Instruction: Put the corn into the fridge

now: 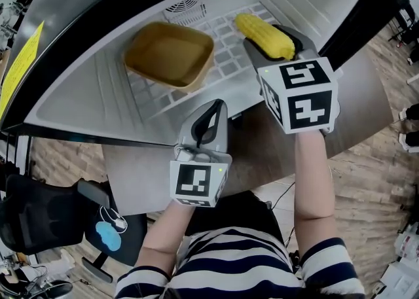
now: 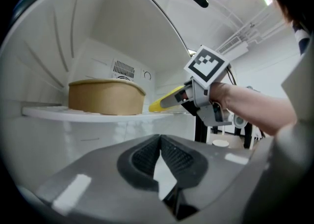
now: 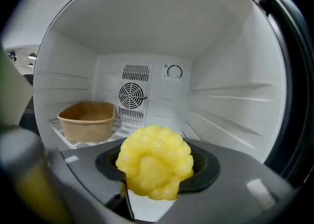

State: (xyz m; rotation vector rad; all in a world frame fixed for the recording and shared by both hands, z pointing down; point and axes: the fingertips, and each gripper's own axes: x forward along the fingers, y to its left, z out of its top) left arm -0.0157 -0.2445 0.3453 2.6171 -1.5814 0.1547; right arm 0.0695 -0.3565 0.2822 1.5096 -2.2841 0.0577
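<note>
**Hold.** Your right tool (image 1: pixel 280 44) is clamped on the corn (image 1: pixel 264 35) at its near end. The rest of the cob projects ahead of the jaws into the fridge (image 1: pixel 98 88). This end grip probably serves to let the cob reach the shelf (image 1: pixel 229 62) first, while the tool body stays near the shelf's front edge.

**Position.** The corn lies over the right side of the shelf, pointing toward the back right corner. No view shows whether it touches the wire.

**Left tool.** Your left tool (image 1: pixel 211 118) has its jaws pressed together with nothing between them. It sits low, in front of the shelf's front edge and outside the cavity, which appears to leave the opening free for the right arm.

**Clearances.**
- A brown container (image 1: pixel 169 54) occupies the left-centre of the shelf, apart from the corn.
- Bare wire lies between the container and the right wall.
- That strip looks like enough room to set the cob down.
- Watch the ribbed right wall and the back panel with the fan grille (image 3: pixel 132 95).
</note>
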